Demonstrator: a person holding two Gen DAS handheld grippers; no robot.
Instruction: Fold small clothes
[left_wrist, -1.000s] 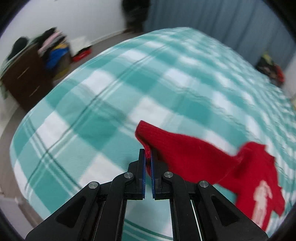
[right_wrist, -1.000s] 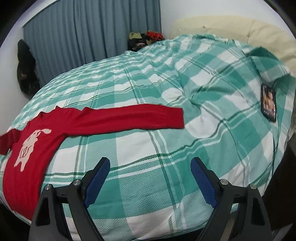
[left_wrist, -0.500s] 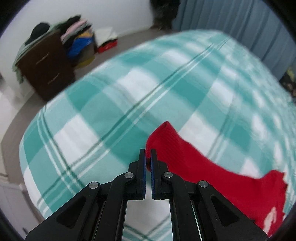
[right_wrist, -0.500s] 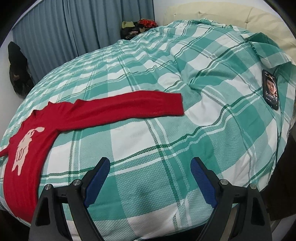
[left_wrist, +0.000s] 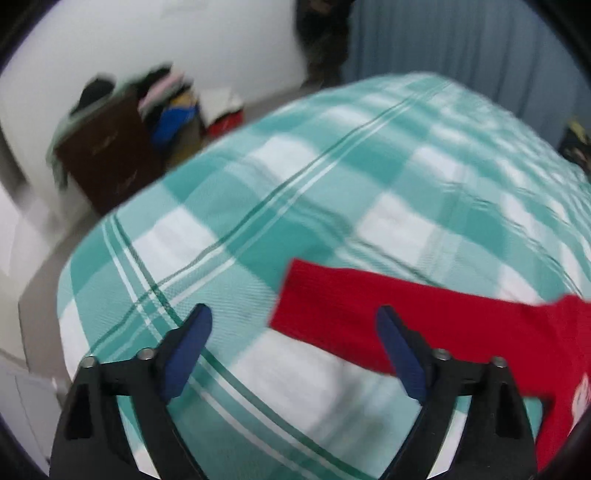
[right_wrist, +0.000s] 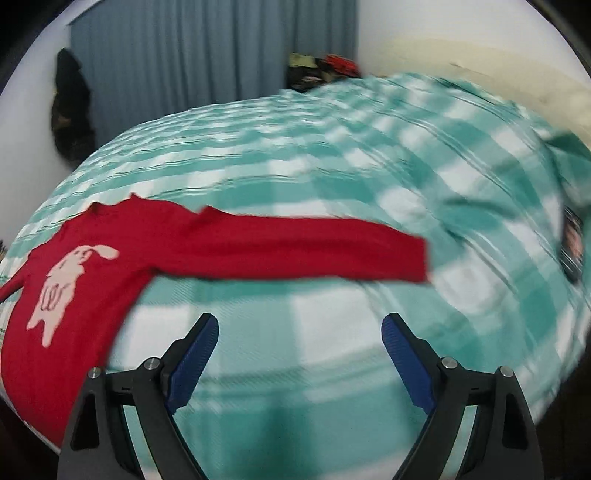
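A small red sweater (right_wrist: 110, 266) with a pale rabbit print lies flat on the teal and white checked bedspread (right_wrist: 332, 177). Its one sleeve (right_wrist: 314, 251) stretches right across the bed. Its other sleeve (left_wrist: 369, 314) lies flat in the left wrist view, its cuff between my left fingers' line of sight. My left gripper (left_wrist: 293, 328) is open and empty just above that cuff. My right gripper (right_wrist: 299, 336) is open and empty, short of the long sleeve.
A dark wooden dresser (left_wrist: 107, 155) with piled clothes stands on the floor past the bed's edge. A phone (right_wrist: 572, 247) lies on the bedspread at the far right. Blue curtains (right_wrist: 207, 55) hang behind the bed.
My left gripper has opened and let go of the sleeve cuff, which now lies flat on the bed. My right gripper stayed open and swung, with the view blurred.
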